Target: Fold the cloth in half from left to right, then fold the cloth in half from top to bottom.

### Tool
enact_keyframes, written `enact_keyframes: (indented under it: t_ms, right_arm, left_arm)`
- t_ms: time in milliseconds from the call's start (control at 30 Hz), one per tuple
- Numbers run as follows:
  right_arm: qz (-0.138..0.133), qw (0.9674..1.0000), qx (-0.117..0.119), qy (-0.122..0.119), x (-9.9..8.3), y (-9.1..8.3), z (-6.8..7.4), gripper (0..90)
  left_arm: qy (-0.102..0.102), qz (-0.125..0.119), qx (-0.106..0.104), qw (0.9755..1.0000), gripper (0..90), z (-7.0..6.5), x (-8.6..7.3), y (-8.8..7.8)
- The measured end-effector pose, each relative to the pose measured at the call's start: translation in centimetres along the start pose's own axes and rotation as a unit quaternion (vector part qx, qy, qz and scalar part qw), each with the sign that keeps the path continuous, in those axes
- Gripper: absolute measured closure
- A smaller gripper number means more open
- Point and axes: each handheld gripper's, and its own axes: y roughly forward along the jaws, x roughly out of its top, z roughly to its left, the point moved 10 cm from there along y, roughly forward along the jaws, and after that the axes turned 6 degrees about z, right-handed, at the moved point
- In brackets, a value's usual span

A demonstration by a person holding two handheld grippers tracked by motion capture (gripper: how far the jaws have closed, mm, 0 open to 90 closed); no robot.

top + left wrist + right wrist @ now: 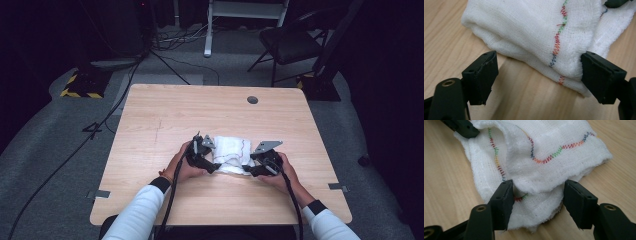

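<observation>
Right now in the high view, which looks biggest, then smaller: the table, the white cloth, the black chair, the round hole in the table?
1. wooden table
2. black chair, though it stands farther away
3. white cloth
4. round hole

The high view looks forward and down over the whole wooden tabletop (165, 110) from afar. Both gripper views sit low and close, sharing the white stitched cloth (534, 30) from opposite sides.

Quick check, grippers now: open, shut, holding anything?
Left gripper: open, jaws apart at the edge of the white cloth.
Right gripper: open, jaws straddling the cloth's edge, not clamped.
</observation>
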Motion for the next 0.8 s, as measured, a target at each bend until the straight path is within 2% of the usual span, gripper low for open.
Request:
enact_keyframes:
  t_ms: [300,500,567,600,800]
  right_arm:
    - [-0.002,0.9999,-0.008,0.008,1.0,0.7,-1.4,41.9]
    - [-0.001,0.9999,-0.013,0.004,1.1,0.8,-1.6,40.3]
    - [0.001,0.9998,-0.017,-0.003,1.2,0.8,-1.7,36.4]
    - [0.0,0.9999,-0.017,-0.001,1.3,0.9,-1.8,34.9]
    - [-0.012,0.9998,-0.016,-0.002,1.8,0.2,-2.0,31.6]
  left_arm:
    - [0.005,0.003,0.003,1.0,18.2,0.8,0.4,0.2]
    - [0.007,0.004,0.007,0.9999,18.4,0.7,0.4,0.1]
    - [0.006,0.004,0.01,0.9999,18.2,0.9,0.8,0.3]
    - [0.015,0.006,0.013,0.9998,18.0,1.0,0.9,0.2]
    - [0.027,-0.003,0.031,0.9992,18.6,1.1,1.2,-0.5]
